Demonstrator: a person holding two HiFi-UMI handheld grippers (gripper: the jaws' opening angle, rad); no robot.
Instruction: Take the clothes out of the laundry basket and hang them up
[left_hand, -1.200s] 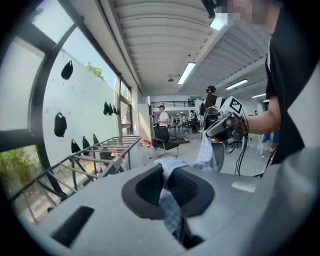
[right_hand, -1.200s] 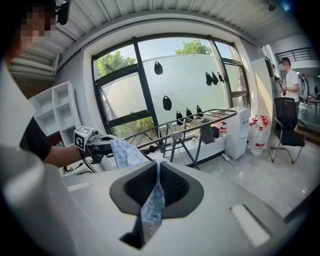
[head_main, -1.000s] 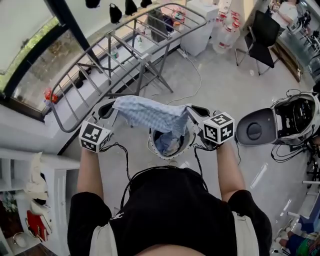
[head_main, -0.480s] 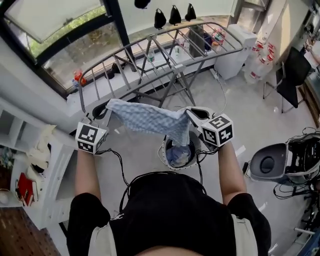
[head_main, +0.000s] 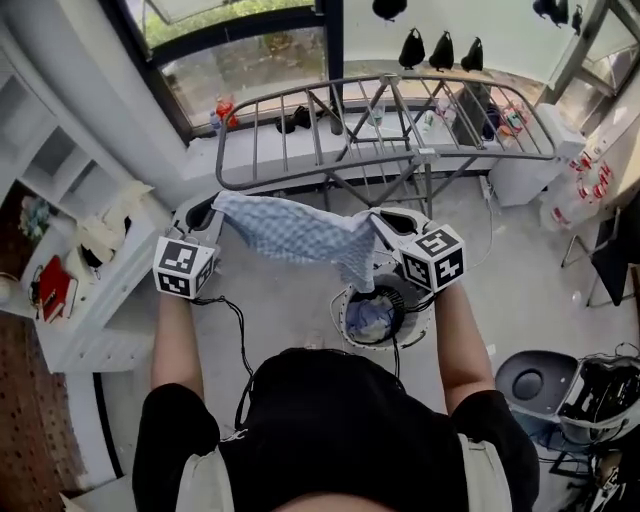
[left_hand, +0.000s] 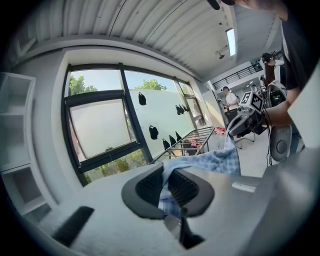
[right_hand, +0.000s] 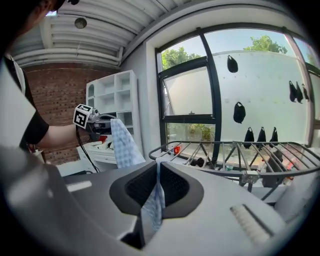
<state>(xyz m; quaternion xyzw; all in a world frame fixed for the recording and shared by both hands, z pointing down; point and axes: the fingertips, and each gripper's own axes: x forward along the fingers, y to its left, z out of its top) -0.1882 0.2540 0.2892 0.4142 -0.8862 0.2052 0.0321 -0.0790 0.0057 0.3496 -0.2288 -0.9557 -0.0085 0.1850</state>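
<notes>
A blue-and-white checked cloth (head_main: 300, 235) is stretched between my two grippers at chest height. My left gripper (head_main: 208, 212) is shut on its left corner, and the cloth (left_hand: 172, 197) runs out between the dark pads. My right gripper (head_main: 388, 222) is shut on the other corner, where the cloth (right_hand: 152, 207) hangs down from the pads. Below my hands stands the round laundry basket (head_main: 351, 300) with more bluish clothes (head_main: 370, 318) in it. The metal drying rack (head_main: 390, 130) stands just beyond the cloth, in front of the window, and its bars (right_hand: 235, 150) show ahead of the right gripper.
White shelving (head_main: 70, 240) with small items lines the left wall. Dark items (head_main: 440, 50) hang on the window above the rack. A white cabinet (head_main: 530, 175) and red-capped bottles (head_main: 585, 180) stand at the right. A grey lidded machine (head_main: 535, 385) sits on the floor at the lower right.
The view has swung left and forward, so the drying rack now lies squarely ahead. The cloth stays stretched between both grippers, and the basket sits a little lower in view.
</notes>
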